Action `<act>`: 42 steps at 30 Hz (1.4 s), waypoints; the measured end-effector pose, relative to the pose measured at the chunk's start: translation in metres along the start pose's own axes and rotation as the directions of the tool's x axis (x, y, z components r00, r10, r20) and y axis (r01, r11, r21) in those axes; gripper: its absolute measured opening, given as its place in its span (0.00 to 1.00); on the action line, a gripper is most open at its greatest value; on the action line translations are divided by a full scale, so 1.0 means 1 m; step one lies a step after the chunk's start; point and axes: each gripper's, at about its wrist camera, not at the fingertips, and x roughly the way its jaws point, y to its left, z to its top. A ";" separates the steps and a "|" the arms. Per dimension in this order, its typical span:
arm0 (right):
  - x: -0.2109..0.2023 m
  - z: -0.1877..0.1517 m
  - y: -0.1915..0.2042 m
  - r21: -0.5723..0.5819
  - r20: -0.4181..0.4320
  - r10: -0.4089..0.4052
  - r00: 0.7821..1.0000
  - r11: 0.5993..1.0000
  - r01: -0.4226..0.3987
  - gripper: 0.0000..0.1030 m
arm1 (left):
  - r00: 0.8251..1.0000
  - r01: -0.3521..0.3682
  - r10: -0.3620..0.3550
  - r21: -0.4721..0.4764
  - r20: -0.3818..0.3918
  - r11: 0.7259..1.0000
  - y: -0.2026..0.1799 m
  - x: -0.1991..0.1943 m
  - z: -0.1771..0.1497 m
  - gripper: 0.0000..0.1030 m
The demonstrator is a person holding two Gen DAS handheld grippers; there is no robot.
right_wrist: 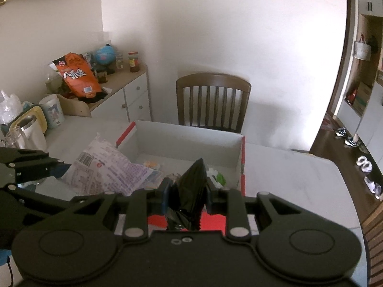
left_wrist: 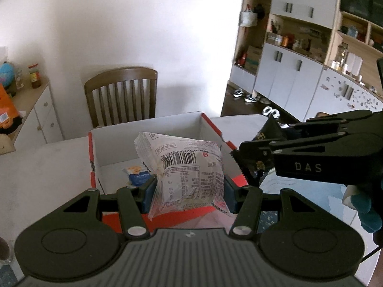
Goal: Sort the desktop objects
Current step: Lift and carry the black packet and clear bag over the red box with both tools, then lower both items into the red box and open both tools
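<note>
L gripper pinching white packet | R gripper pinching black pouch | both over box

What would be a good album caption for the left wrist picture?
Left tongs grip a clear snack bag above an open cardboard box, right tongs alongside holding a black packet.

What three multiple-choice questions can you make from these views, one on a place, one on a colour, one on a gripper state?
1. Where is the small blue-and-orange packet?
A. inside the open box
B. on the chair
C. on the floor

2. What colour is the packet in the right gripper?
A. orange
B. black
C. white

3. The left gripper is:
A. open and empty
B. shut on the barcoded clear bag
C. resting in the box

Answers: 1 A, it lies on the box floor; 2 B, glossy black between the pads; 3 B, both pads press the bag.
</note>
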 end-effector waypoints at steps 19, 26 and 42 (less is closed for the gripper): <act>0.064 0.015 -0.020 -0.004 -0.035 0.068 0.997 0.998 -0.068 0.26 | 0.990 -0.073 0.067 -0.043 -0.121 0.996 0.049 0.067 0.012 0.54; 0.089 0.017 -0.028 0.015 -0.049 0.076 0.996 0.997 -0.075 0.26 | 0.986 -0.082 0.071 -0.067 -0.152 0.994 0.068 0.090 0.025 0.54; 0.129 0.001 -0.029 0.056 -0.118 0.135 0.984 0.990 -0.129 0.26 | 0.973 -0.106 0.093 -0.052 -0.213 0.993 0.080 0.142 0.032 0.54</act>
